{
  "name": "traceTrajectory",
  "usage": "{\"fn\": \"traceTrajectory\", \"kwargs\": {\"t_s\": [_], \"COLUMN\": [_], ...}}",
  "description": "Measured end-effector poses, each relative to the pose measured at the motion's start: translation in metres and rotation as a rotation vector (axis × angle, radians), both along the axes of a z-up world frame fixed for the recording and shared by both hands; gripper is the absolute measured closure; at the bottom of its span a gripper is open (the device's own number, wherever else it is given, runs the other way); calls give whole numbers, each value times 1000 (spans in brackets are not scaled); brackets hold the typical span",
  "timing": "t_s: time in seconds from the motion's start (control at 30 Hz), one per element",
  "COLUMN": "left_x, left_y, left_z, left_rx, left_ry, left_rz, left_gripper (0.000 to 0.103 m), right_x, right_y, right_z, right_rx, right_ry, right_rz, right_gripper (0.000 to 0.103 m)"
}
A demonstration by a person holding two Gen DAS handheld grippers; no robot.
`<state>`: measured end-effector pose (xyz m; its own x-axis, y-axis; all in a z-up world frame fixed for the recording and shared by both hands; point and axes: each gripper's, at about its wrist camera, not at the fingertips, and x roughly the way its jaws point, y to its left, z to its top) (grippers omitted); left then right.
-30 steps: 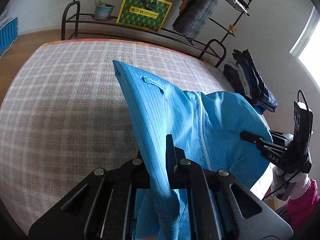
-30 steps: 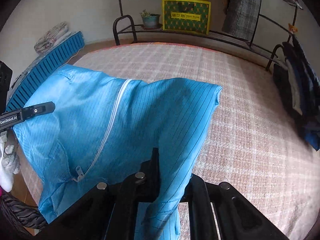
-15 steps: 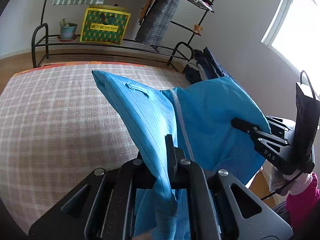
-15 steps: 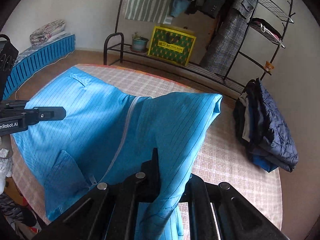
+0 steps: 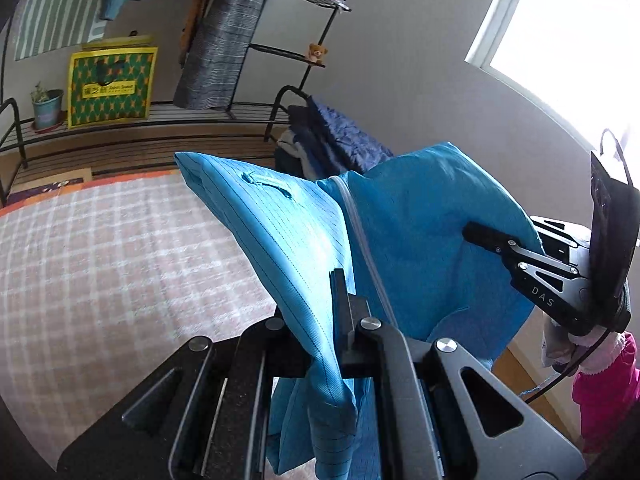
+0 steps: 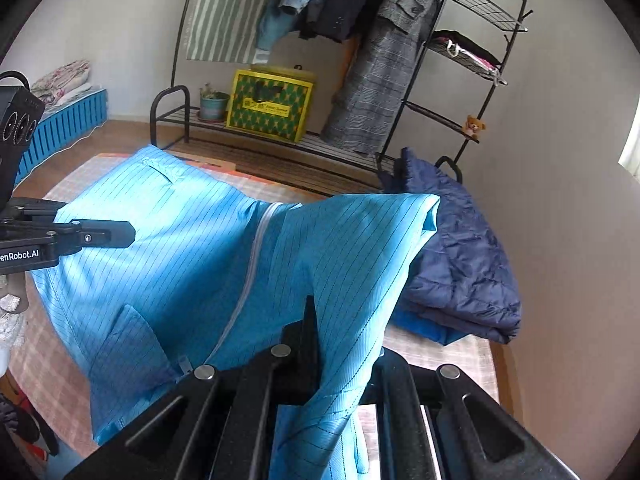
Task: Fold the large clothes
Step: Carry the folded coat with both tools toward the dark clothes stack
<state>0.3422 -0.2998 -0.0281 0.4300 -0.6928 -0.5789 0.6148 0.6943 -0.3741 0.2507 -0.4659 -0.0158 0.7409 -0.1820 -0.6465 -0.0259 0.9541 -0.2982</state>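
- A wide surface covered in a pink and white checked cloth (image 5: 100, 264) fills the lower part of both views; it may be a bed or a desk, and the pictures do not settle which.
- A large bright blue pinstriped garment with a pale zip down its front (image 5: 400, 232) is held up above that checked surface, stretched between the two grippers, with its lower part hanging down below them.
- In the right wrist view the same blue garment (image 6: 192, 264) spreads across the middle, showing a patch pocket low on its left side.
- A black metal clothes rack (image 6: 480, 92) stands against the far wall, hung with a grey checked coat and darker clothes.
- A folded dark navy quilted jacket (image 6: 460, 264) lies on a small pile at the far right edge of the checked surface.
- A yellow and green patterned box (image 6: 272, 106) sits on the rack's low shelf, beside a small potted plant (image 6: 214, 105).
- The left gripper (image 5: 320, 300) has its jaws pressed together on a fold of the blue fabric.
- The right gripper (image 6: 340, 328) is likewise clamped tight on another fold of the fabric.
- A tiny teddy bear (image 6: 474, 125) sits on a side shelf of the rack.
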Motion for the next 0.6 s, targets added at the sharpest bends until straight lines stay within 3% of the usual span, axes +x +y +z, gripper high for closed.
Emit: {"fn": "traceTrajectory", "kwargs": {"t_s": [0.27, 0.43, 0.6], "left_x": [60, 114, 168], "left_y": [-127, -193, -237], "left_z": [56, 77, 75], "left_rx": [-37, -86, -85], "left_ry": [-101, -110, -136], "left_rz": [-82, -66, -29], "left_gripper": [98, 98, 98], "right_x": [28, 82, 146], "right_y": [-97, -159, -204], "right_z": [54, 85, 96], "right_rx": [-127, -162, -227], "right_ry": [-86, -128, -146], "right_rz": [-106, -181, -248], "right_gripper": [99, 99, 99]}}
